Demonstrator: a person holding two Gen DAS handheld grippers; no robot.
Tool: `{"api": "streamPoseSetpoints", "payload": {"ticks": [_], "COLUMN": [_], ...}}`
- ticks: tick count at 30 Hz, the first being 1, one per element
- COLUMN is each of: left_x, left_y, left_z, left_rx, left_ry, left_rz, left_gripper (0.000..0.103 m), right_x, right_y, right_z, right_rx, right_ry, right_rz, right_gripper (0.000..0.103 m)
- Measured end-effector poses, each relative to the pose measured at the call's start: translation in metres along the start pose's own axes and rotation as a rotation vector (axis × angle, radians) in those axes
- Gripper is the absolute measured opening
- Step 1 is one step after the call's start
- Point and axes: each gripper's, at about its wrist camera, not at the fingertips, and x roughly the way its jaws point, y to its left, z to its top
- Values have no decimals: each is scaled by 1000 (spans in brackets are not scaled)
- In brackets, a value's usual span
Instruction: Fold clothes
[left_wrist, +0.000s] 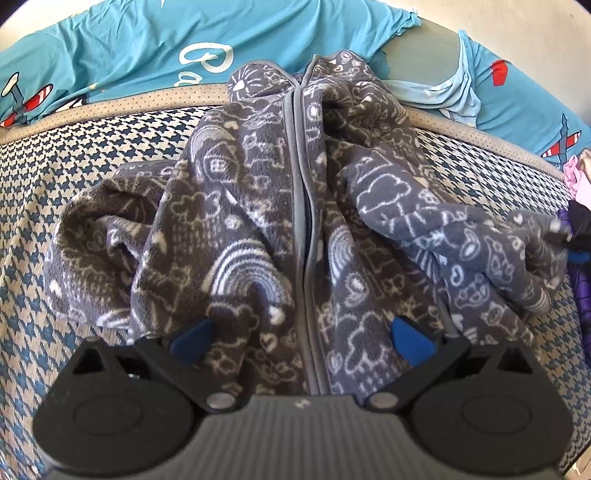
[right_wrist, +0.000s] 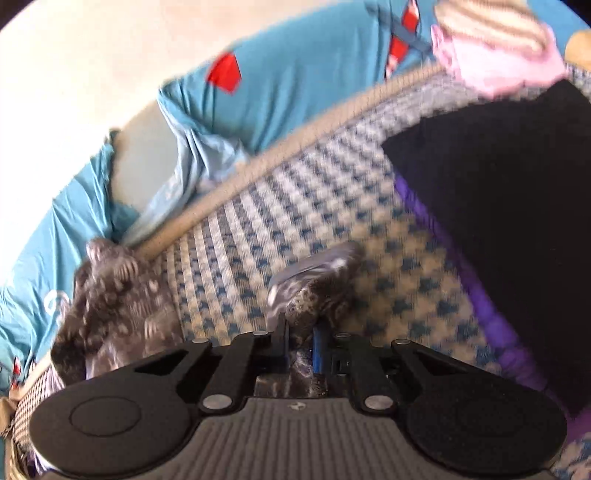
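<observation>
A: Where does the fleece jacket (left_wrist: 295, 206) lie from the left tongs (left_wrist: 301, 334)?

B: Directly ahead of them and partly under them, on the houndstooth bed cover (left_wrist: 74, 147). Its grey zipper seam (left_wrist: 299, 184) runs straight away from the left tongs, so the long axis of the jacket points forward, with the collar at the far end near the teal printed sheet (left_wrist: 147, 44). The blue fingertips (left_wrist: 192, 339) stand wide apart over the hem and hold nothing.

A: And the right tongs (right_wrist: 301, 339)?

B: They are pressed together on the cuff of the sleeve (right_wrist: 314, 280). In the left view this sleeve (left_wrist: 461, 236) stretches out to the right side of the body of the jacket, and its end meets the other tongs at the edge of the picture. The right view is blurred, so I cannot say more about the grip.

A: Which sleeve is free?

B: The other sleeve (left_wrist: 96, 236) lies bunched to the left of the left tongs, so I judge the left tongs are nearer to it. A black garment (right_wrist: 498, 206) with a purple one (right_wrist: 491, 306) lies to the right of the right tongs.
</observation>
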Motion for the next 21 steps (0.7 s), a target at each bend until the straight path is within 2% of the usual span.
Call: {"api": "streamPoseSetpoints", "payload": {"ticks": [3,17,21], "left_x": [2,8,8], "left_y": [-2,-5,-4], "left_z": [-1,-3,-4], "left_rx": [7,37,37], "left_ry": [-1,-3,-3], "left_rz": [5,5,1], "left_gripper": [103,103,103], "right_x": [-10,-50,-61], "right_y": [5,21,27], "right_z": [8,45,52], "right_rx": [-17,-78,-121], "right_ry": [-93,-500,-612], "right_rz": [14,-68,-134], "right_gripper": [12,12,11]}}
